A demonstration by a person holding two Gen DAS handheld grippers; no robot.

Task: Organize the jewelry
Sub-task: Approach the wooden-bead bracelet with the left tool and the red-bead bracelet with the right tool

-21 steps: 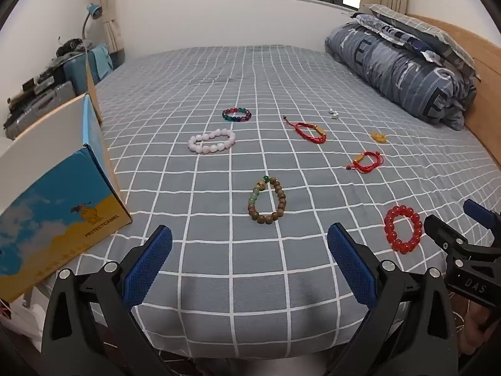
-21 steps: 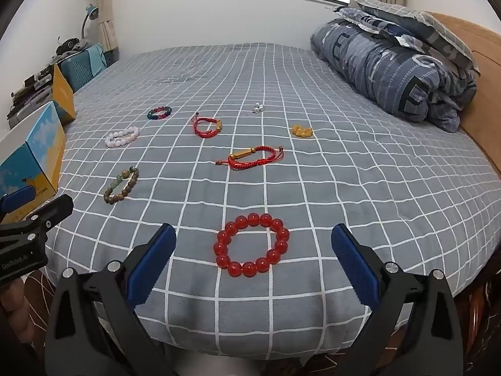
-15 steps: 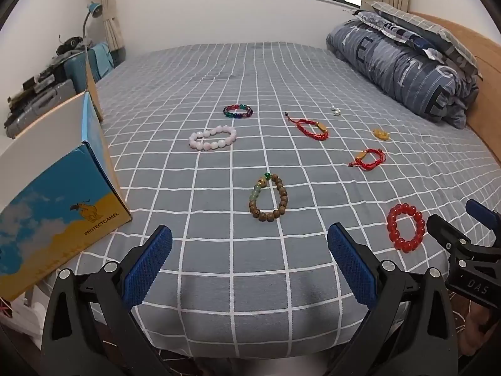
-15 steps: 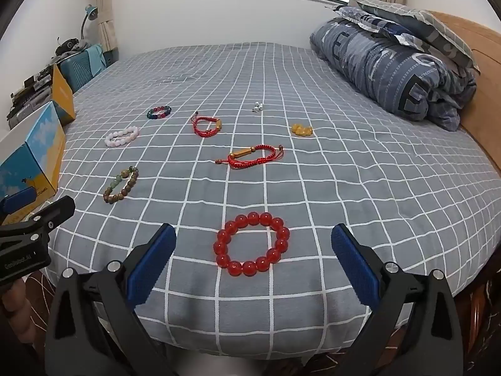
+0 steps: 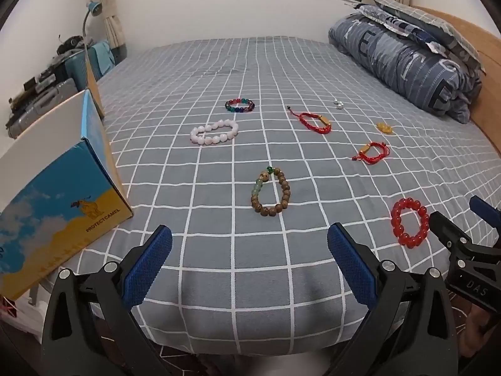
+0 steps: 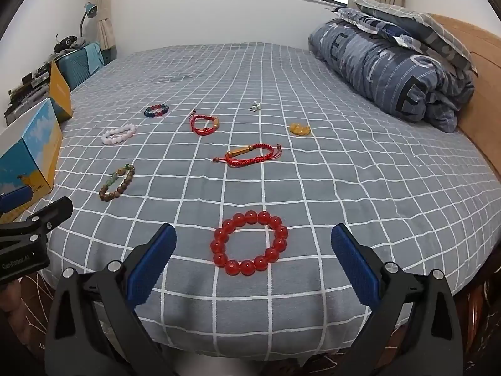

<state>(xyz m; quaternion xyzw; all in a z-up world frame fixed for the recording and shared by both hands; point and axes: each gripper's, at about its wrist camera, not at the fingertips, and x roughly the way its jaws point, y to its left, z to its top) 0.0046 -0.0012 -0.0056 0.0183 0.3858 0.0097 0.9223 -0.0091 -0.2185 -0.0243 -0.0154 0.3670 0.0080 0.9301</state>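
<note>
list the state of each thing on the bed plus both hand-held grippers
left hand-held gripper: open, empty
right hand-held gripper: open, empty
red bead bracelet: flat on the bed, lined up between the right jaws
brown wooden bead bracelet: flat, untouched
white bead bracelet: flat, untouched
multicolour bead bracelet: flat, untouched
two red cord bracelets: flat, apart
cardboard box: flap up, inside hidden

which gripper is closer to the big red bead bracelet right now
Right. The right gripper hovers open just short of the red bead bracelet, framing it; the left gripper sits off to the bracelet's left, facing the brown bead bracelet.
</note>
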